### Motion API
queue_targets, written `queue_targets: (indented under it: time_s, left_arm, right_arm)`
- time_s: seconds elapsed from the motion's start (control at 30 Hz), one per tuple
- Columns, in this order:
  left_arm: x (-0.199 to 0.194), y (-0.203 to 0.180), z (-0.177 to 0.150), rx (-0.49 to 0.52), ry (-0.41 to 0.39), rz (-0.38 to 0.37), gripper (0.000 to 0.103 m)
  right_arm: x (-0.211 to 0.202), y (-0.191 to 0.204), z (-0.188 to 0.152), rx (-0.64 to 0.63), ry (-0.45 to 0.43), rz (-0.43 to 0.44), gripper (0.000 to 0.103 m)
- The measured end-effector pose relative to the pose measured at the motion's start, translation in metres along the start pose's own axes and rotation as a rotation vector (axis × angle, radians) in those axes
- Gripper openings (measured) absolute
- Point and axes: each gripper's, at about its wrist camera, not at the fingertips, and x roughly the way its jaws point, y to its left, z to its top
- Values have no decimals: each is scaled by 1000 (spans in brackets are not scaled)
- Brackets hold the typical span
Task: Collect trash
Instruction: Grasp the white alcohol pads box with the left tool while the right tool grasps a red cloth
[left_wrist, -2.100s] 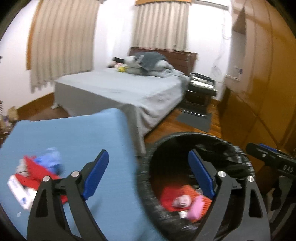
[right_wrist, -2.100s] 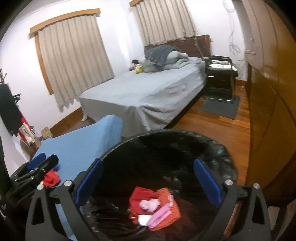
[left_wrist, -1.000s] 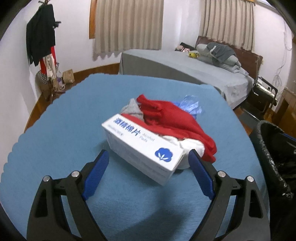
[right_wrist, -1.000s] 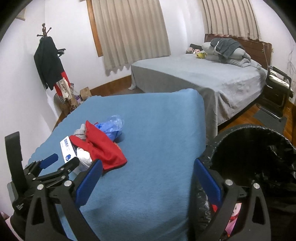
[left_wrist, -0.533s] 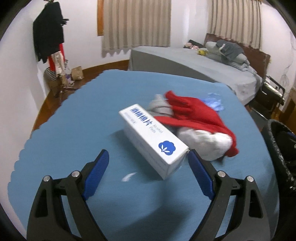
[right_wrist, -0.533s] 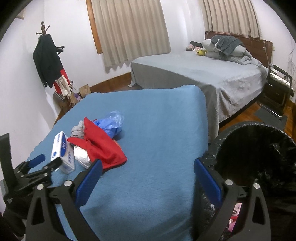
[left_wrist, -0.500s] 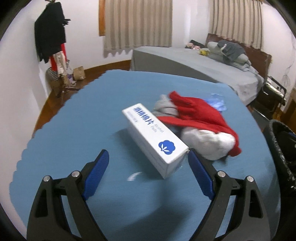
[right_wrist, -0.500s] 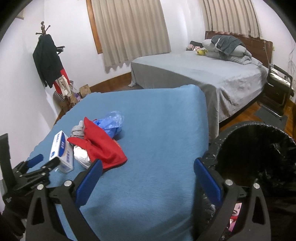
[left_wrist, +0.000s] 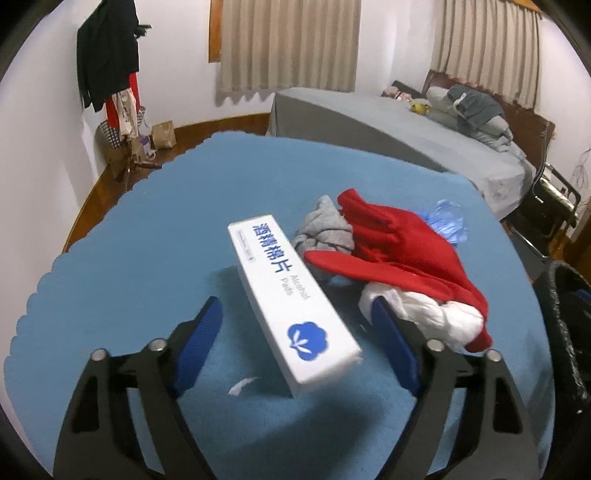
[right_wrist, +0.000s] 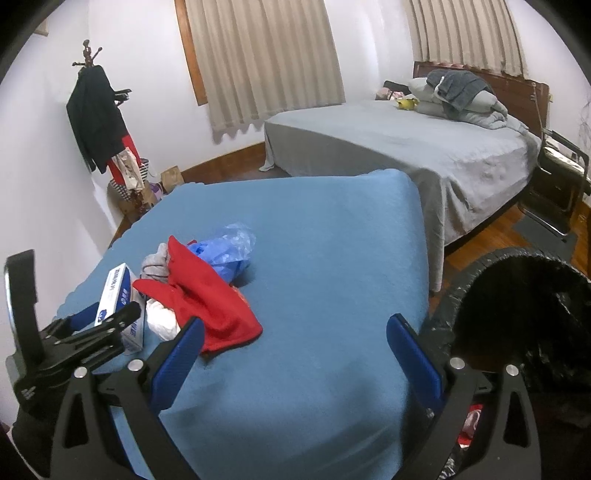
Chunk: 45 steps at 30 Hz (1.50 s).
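A white alcohol-pads box lies on the blue-covered table, its near end between the open fingers of my left gripper. Beside it lie a red cloth, a grey rag, a white wad and a blue plastic bag. In the right wrist view the same pile shows at left: box, red cloth, blue bag. My right gripper is open and empty over the table's near right edge, next to the black-lined bin.
A small white scrap lies on the table by my left gripper. A grey bed stands beyond the table. A coat stand is at the far left. The bin rim shows at the right of the left wrist view.
My left gripper swung from the bin to the table and closed in on the white box, now between its open fingers. My right gripper moved from above the bin to the table edge.
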Motion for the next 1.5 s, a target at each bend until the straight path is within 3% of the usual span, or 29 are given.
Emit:
queue_targets:
  time_s: [0.13, 0.3, 0.57, 0.77, 0.83, 0.93, 1.37, 1.5]
  left_arm:
    - [8, 12, -1, -37, 42, -26, 50]
    - [5, 26, -1, -45, 43, -43, 32]
    - [-13, 39, 5, -18, 8, -30, 29]
    - [-22, 44, 11, -22, -8, -16, 29]
    - [-24, 44, 12, -23, -12, -16, 29]
    - [-28, 44, 13, -24, -20, -18, 29]
    - [-49, 27, 17, -6, -54, -50, 29]
    - [-50, 23, 16, 1, -52, -54, 29]
  right_arm:
    - [12, 8, 3, -23, 16, 26, 94]
    - [28, 25, 5, -53, 40, 68, 87]
    - [60, 53, 9, -88, 91, 136, 70]
    - [80, 64, 11, -95, 139, 174, 40]
    - [84, 67, 13, -96, 152, 205, 18]
    - [78, 69, 16, -98, 150, 241, 8]
    - [22, 65, 38, -83, 42, 337, 6]
    - [24, 68, 36, -118, 46, 298, 10]
